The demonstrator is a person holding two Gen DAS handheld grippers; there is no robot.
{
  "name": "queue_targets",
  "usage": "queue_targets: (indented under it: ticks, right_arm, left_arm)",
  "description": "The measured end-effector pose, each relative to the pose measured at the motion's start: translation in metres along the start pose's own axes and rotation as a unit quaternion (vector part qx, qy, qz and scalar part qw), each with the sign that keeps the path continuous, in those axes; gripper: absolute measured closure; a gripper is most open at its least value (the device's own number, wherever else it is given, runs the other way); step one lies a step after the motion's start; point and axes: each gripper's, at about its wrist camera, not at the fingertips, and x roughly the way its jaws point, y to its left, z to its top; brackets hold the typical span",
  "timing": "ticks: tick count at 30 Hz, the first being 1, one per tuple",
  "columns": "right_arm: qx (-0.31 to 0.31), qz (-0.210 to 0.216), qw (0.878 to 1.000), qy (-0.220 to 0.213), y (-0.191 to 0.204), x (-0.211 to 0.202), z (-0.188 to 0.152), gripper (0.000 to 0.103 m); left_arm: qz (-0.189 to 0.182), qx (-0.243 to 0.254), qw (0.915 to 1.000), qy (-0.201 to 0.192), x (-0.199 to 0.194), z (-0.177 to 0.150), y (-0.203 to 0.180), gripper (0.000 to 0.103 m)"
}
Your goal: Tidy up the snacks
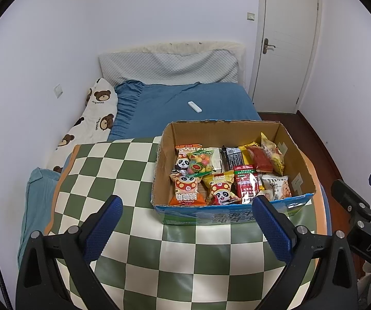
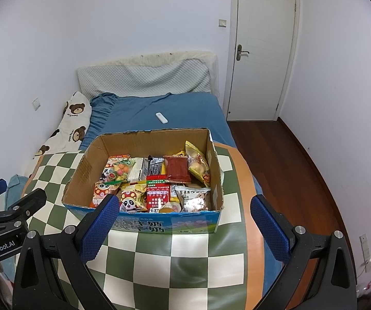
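Note:
An open cardboard box [image 1: 299, 160] sits on a green and white checkered mat [image 1: 123, 170] on the bed. It holds several snack packets lying flat: panda packets [image 1: 188, 188], a red packet [image 1: 246, 184], a black one [image 1: 233, 156]. The box also shows in the right wrist view [image 2: 87, 168]. My left gripper [image 1: 186, 222] is open and empty, in front of the box's near wall. My right gripper [image 2: 185, 222] is open and empty, just in front of the same wall. The right gripper's body shows at the left wrist view's right edge [image 1: 361, 206].
A blue sheet [image 1: 198, 98] covers the bed behind the box, with a white remote [image 1: 194, 106] on it. A bear-print pillow [image 1: 92, 118] lies along the left wall. A grey pillow [image 1: 170, 67] stands at the head. A white door [image 2: 260, 51] and wooden floor [image 2: 283, 160] are on the right.

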Motion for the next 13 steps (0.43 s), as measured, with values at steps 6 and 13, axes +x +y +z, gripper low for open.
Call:
queue_targets:
  ticks: [6,13]
  right_arm:
    - [0.004,-0.002,1.000,-0.001,-0.0024,-0.0018,-0.0012,0.000]
    - [0.007,-0.001,1.000,0.000,-0.0053,-0.0014,-0.0017,0.000]
  left_arm:
    - [-0.002,0.002,1.0000,-0.001,-0.0007,0.0009,-0.0002,0.000]
    - [-0.005,0.006,1.0000,-0.003,-0.0001,0.0013,-0.0031,0.000]
